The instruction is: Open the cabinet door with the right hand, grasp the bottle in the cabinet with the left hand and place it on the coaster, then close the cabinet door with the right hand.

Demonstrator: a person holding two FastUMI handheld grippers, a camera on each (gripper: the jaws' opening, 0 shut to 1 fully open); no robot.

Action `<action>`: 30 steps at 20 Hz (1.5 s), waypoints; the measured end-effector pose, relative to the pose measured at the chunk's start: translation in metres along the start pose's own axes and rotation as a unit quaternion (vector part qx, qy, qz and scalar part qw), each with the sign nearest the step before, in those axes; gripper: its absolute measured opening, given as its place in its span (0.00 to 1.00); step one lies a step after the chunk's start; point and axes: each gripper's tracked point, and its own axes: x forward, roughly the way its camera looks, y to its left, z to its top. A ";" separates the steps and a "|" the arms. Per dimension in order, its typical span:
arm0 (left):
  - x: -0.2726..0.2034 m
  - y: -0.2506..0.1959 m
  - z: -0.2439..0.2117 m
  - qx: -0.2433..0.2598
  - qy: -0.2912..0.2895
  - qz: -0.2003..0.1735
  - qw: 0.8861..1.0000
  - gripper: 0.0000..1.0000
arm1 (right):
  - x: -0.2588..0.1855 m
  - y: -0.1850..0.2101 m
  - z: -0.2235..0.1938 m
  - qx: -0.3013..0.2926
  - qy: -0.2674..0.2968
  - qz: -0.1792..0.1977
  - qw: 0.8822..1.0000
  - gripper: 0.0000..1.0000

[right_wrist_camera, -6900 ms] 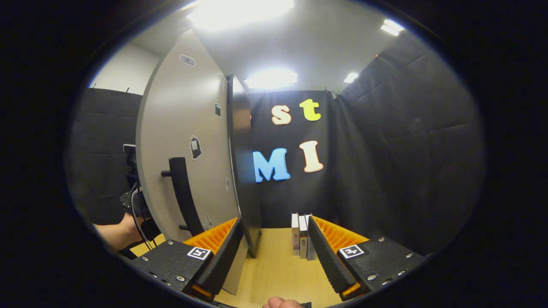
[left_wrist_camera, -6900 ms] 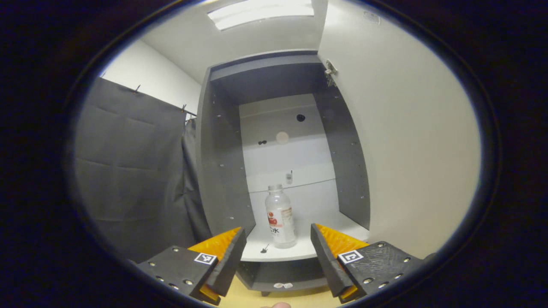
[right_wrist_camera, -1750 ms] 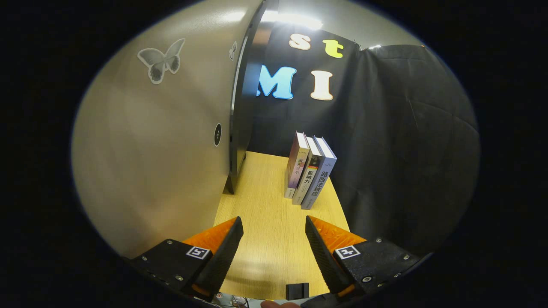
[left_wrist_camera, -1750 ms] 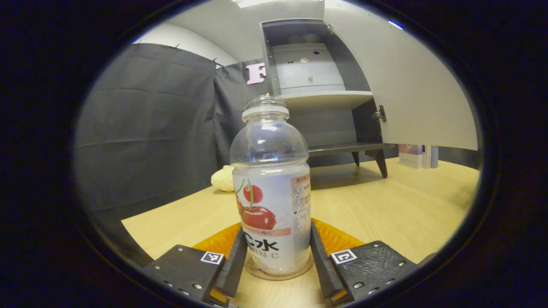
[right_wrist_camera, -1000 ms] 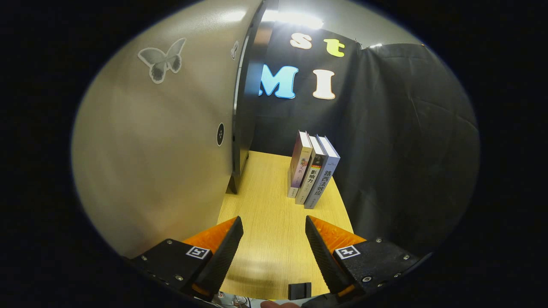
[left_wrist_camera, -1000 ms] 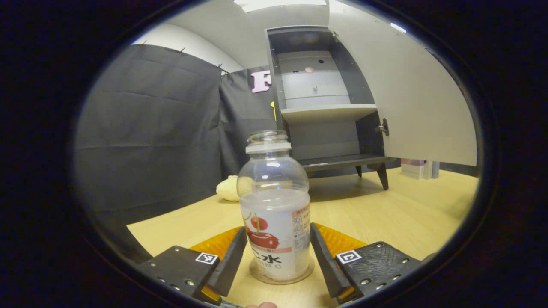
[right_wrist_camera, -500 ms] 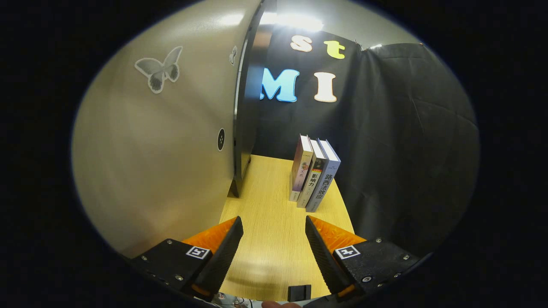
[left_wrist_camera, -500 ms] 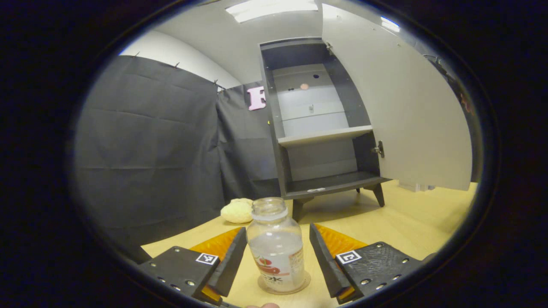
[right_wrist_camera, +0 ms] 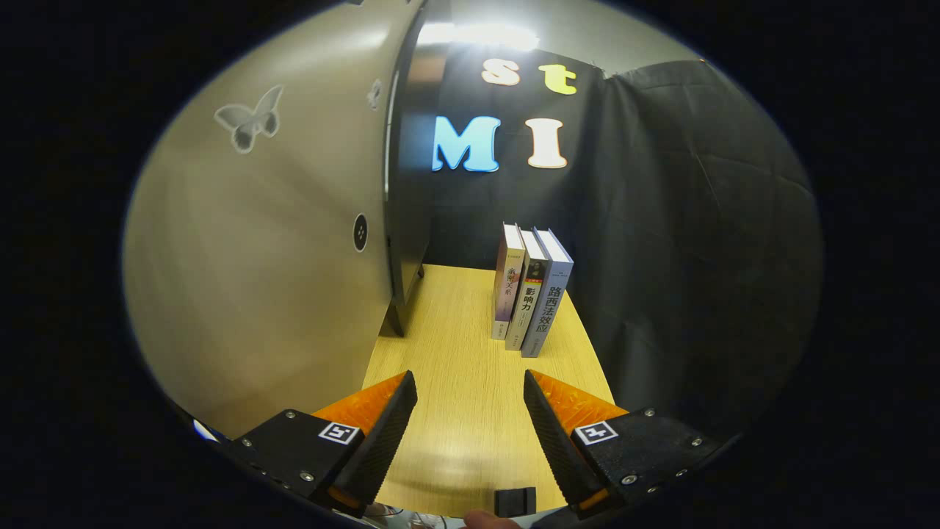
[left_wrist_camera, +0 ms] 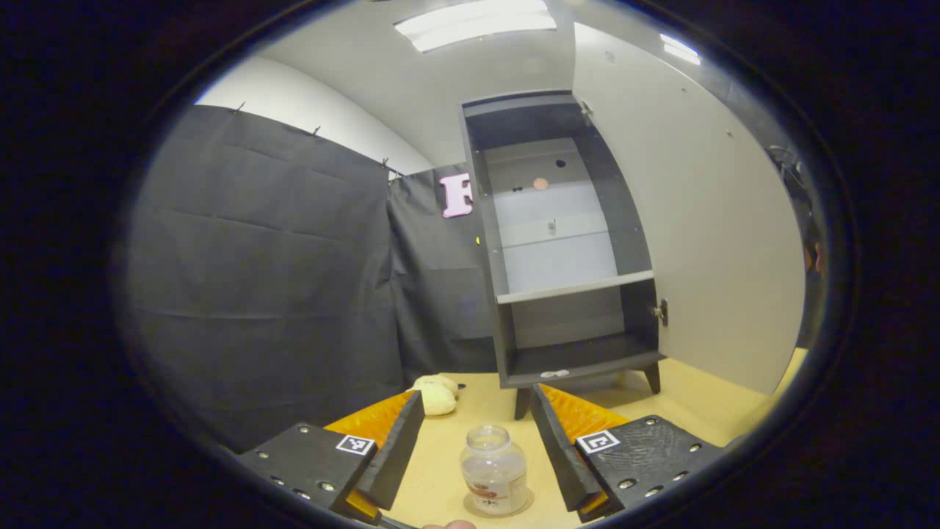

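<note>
We had our left gripper [left_wrist_camera: 477,433] spread wide above the bottle [left_wrist_camera: 494,469], which stood upright on its coaster [left_wrist_camera: 474,508]; our right gripper [right_wrist_camera: 470,411], also spread and empty, sat beside the open cabinet door [right_wrist_camera: 242,272], presumably ready to close it

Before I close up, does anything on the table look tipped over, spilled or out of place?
Nothing stands out. The bottle stands upright on its coaster, free of the open left claw. The cabinet door is open, and the books stand upright.
</note>
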 end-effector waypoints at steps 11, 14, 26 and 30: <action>0.022 -0.014 0.154 -0.004 -0.021 -0.044 0.999 0.84 | -0.068 -0.008 0.144 0.110 -0.160 0.008 0.981 0.90; 0.030 -0.039 0.159 -0.049 -0.006 -0.088 0.995 0.84 | -0.087 -0.003 0.155 0.087 -0.189 -0.013 0.978 0.90; 0.032 0.008 0.135 -0.061 0.024 -0.123 0.990 0.84 | -0.103 0.031 0.149 0.133 -0.206 -0.065 0.967 0.89; 0.037 0.016 0.139 -0.055 0.026 -0.123 0.991 0.84 | -0.104 0.080 0.152 0.129 -0.206 -0.029 0.970 0.89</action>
